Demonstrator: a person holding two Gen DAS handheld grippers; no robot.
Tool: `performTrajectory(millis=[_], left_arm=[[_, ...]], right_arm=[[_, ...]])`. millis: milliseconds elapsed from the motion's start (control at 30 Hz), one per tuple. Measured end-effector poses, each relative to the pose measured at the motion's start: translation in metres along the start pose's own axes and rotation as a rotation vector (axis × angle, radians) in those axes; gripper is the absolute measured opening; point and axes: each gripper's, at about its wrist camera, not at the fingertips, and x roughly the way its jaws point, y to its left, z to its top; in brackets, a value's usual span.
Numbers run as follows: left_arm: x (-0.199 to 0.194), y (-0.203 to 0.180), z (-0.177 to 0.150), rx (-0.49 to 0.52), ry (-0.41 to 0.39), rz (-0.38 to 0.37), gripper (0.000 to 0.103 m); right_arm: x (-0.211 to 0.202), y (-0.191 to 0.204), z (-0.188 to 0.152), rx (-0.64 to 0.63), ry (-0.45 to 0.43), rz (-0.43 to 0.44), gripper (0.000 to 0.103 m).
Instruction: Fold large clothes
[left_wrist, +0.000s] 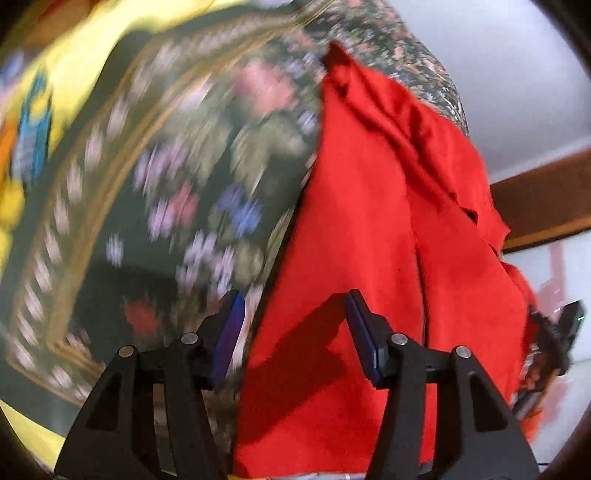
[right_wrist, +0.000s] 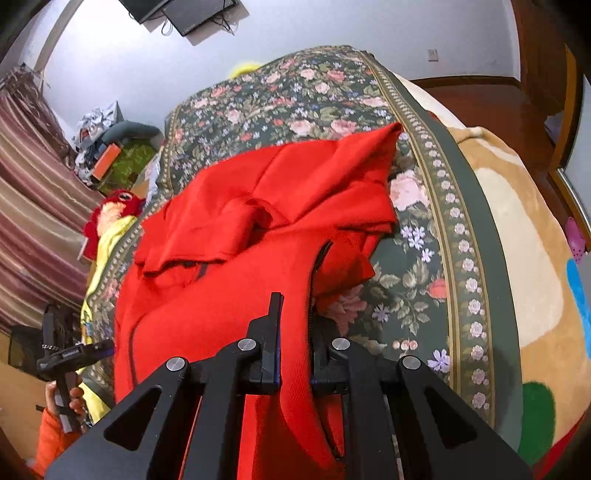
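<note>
Clearly, the red garment (right_wrist: 236, 229) is seen spread on a bed covered by a dark green floral bedspread (right_wrist: 295, 96), with its upper part folded over into a rumpled layer and a dark zipper line running down toward the near edge. Beneath the bedspread a tan blanket (right_wrist: 517, 229) with coloured patches is shown at the bed's right side.

The right gripper (right_wrist: 295, 332) is closed on the near part of the red garment, a ridge of the fabric being pinched between its two fingers beside the zipper. In the right wrist view the left gripper (right_wrist: 79, 352) is seen low at the left, beside the garment's edge, held by a hand (right_wrist: 64, 402) with an orange sleeve below it.

In the left wrist view the left gripper (left_wrist: 295, 306) is shown with its jaws standing apart above the garment's left edge, nothing being clamped between them. The floral bedspread is blurred in that view. A red plush toy (right_wrist: 118, 206) is seen lying at the bed's far left, near striped curtains (right_wrist: 33, 177).
</note>
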Motion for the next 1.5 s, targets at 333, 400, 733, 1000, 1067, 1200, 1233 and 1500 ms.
performTrajectory(millis=[333, 400, 733, 1000, 1067, 1200, 1233, 1500], left_arm=[[0.023, 0.009, -0.021, -0.041, 0.011, -0.05, 0.068], [0.028, -0.002, -0.024, -0.006, -0.001, -0.038, 0.081], [0.041, -0.02, -0.032, -0.003, 0.042, -0.133, 0.064], [0.045, -0.039, -0.03, -0.016, 0.063, -0.232, 0.007], [0.038, -0.05, -0.027, 0.021, 0.058, -0.224, 0.006], [0.018, -0.094, -0.004, 0.117, -0.014, -0.229, 0.006], [0.01, -0.101, 0.001, 0.132, -0.037, -0.235, 0.006], [-0.046, -0.16, 0.074, 0.268, -0.228, -0.261, 0.005]], right_arm=[[0.0, -0.017, -0.013, 0.044, 0.088, -0.053, 0.037], [-0.002, -0.024, -0.017, 0.059, 0.106, -0.07, 0.043], [-0.014, -0.041, -0.047, 0.094, 0.184, -0.025, 0.044], [-0.003, -0.016, -0.045, 0.071, 0.18, 0.076, 0.015], [-0.003, -0.005, -0.04, 0.027, 0.178, 0.086, 0.013], [-0.008, 0.014, -0.027, -0.021, 0.139, 0.114, 0.012], [-0.012, 0.017, -0.021, -0.026, 0.118, 0.122, 0.012], [-0.041, 0.014, 0.035, -0.02, -0.069, 0.115, 0.012]])
